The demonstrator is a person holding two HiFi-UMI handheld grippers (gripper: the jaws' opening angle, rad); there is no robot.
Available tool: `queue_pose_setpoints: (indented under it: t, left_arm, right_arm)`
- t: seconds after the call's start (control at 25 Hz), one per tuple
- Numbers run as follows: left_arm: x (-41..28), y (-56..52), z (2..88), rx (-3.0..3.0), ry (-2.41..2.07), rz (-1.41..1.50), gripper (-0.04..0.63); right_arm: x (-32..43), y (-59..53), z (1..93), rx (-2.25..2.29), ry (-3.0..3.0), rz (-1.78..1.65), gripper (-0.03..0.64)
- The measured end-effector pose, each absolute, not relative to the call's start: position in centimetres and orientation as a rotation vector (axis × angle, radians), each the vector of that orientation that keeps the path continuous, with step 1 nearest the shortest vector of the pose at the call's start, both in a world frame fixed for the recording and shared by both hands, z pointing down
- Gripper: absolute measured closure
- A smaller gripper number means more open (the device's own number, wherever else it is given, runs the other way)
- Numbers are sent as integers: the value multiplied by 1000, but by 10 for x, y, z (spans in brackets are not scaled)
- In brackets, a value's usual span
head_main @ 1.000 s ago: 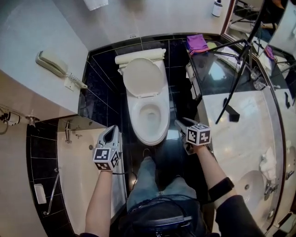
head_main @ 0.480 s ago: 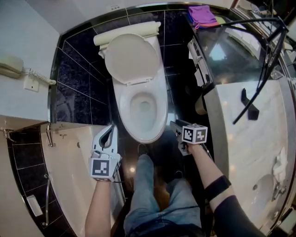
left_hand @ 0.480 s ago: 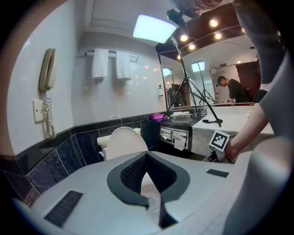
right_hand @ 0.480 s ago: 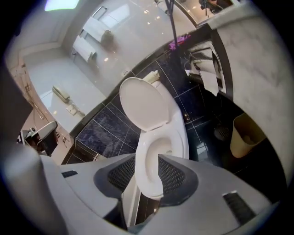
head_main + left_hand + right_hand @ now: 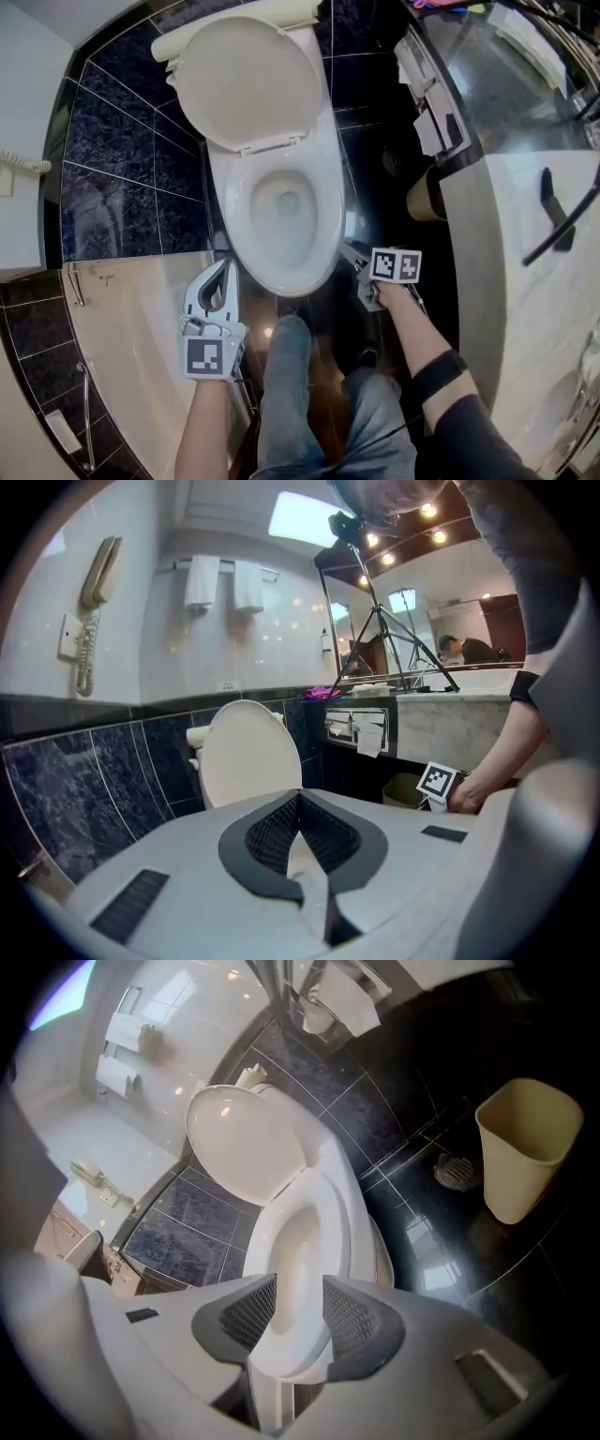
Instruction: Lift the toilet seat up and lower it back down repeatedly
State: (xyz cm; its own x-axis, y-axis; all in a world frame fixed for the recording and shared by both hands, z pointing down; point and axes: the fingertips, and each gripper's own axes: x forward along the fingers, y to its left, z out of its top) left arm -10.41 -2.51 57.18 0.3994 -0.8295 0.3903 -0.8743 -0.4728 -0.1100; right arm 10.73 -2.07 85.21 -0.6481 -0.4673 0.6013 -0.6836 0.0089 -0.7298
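While the head view gives you the toilet from above, centre frame, with the toilet seat [image 5: 330, 208] down on the bowl and the lid [image 5: 239, 80] propped up at top centre, only the left gripper view has the wall phone [image 5: 94, 574] and hanging towels [image 5: 220, 581] at upper left, plus the paper holder [image 5: 361, 728] at centre right. Only the right gripper view shows the whole waste bin [image 5: 525, 1147] at right, with the floor drain [image 5: 459, 1173] just beside it.

Against a second ago, the head view's toilet is bigger and sits higher in frame. The phone is gone from the upper left; only its cord shows at the left edge. Both your grippers have come down. The seat and lid lie the same.

Your left gripper [image 5: 227, 266], lower left of centre beside the bowl's front, has its fingers pressed together at the tips with nothing between them. Your right gripper [image 5: 349, 251], right of centre at the bowl's front right, has its fingers a moderate gap apart. In its own view the front of the seat and bowl shows in that gap. Can't tell whether the pads touch it.
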Motion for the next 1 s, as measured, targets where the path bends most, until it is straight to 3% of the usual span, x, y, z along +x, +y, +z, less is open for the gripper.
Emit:
queue_pose_setpoints:
  t: [0.4, 0.64, 1.0]
  left_arm:
    - [-105, -42, 635, 2508, -1548, 635, 597]
    - [-107, -39, 653, 2493, -1525, 657, 597]
    - [-109, -35, 670, 2453, -1517, 640, 597]
  right_arm:
    - [86, -31, 931, 1181, -2021, 1820, 443]
    - [86, -31, 932, 1180, -2027, 1889, 492]
    - [86, -32, 931, 1201, -2012, 1950, 500]
